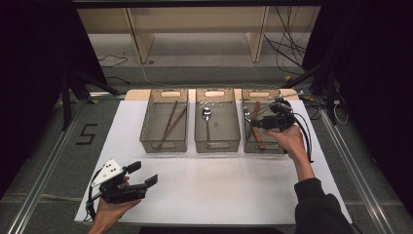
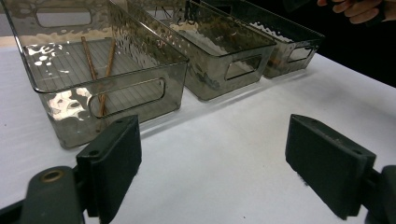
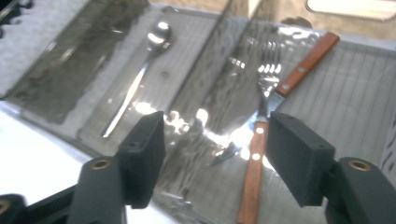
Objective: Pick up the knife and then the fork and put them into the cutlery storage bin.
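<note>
Right claw (image 3: 212, 154) spread wide and empty above the right bin (image 1: 280, 146).

Just beyond its jaws, lying flat: wood-handled fork (image 3: 266, 88) and a second wooden handle (image 3: 252, 182). Likely light, stiff, slick at the metal; best pinched across the wood. Left claw (image 1: 143, 174) also wide open, empty, low over the counter (image 1: 219, 185).

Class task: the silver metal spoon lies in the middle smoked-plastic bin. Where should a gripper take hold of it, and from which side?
Grip the silver metal spoon on its thin straight handle, coming from straight above. It lies flat on the floor of the middle smoked-plastic bin, bowl toward the far end, and the bin's walls block any sideways approach.
</note>
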Motion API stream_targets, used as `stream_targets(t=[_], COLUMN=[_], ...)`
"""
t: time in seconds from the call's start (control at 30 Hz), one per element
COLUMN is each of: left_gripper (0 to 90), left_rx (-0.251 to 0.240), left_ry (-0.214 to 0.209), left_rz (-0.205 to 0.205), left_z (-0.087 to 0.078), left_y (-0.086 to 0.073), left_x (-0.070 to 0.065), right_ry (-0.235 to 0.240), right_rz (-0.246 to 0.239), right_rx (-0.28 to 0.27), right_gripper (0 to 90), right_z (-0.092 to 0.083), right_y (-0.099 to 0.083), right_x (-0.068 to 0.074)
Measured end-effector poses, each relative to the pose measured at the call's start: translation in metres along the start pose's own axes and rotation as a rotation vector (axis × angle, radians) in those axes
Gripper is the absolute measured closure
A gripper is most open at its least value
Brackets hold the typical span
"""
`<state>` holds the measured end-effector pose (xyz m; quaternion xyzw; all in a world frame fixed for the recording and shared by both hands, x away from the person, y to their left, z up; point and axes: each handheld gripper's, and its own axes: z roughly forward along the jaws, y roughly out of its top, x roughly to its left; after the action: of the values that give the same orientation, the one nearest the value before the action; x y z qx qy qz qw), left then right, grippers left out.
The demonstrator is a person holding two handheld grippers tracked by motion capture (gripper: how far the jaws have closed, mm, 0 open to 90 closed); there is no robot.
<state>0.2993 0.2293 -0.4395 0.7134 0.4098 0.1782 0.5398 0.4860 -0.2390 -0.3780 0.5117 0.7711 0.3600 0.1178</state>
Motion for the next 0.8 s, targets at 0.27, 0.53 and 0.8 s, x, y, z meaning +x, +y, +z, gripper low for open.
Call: stream_targets(t=[0.27, 0.53, 0.8], left_gripper=[18.0, 18.0, 17.8], left_rx=[0.004, 0.003, 0.005], left_ry=[-0.003, -0.003, -0.007], left_rz=[-0.004, -0.007, -0.012], left_z=[0.0, 0.001, 0.001], left_y=[0.0, 0.0, -0.001], left_x=[0.001, 0.001, 0.001], right_ry=[0.07, 0.131, 0.169], right_rz=[-0.048, -0.098, -0.13], right_rx=[-0.101, -0.188, -0.239], right_gripper=[31.4, 29.1, 27.9], right_z=[-0.019, -0.036, -0.042], right_y=[-0.017, -0.037, -0.057], right_x=[0.024, 0.048, 0.06])
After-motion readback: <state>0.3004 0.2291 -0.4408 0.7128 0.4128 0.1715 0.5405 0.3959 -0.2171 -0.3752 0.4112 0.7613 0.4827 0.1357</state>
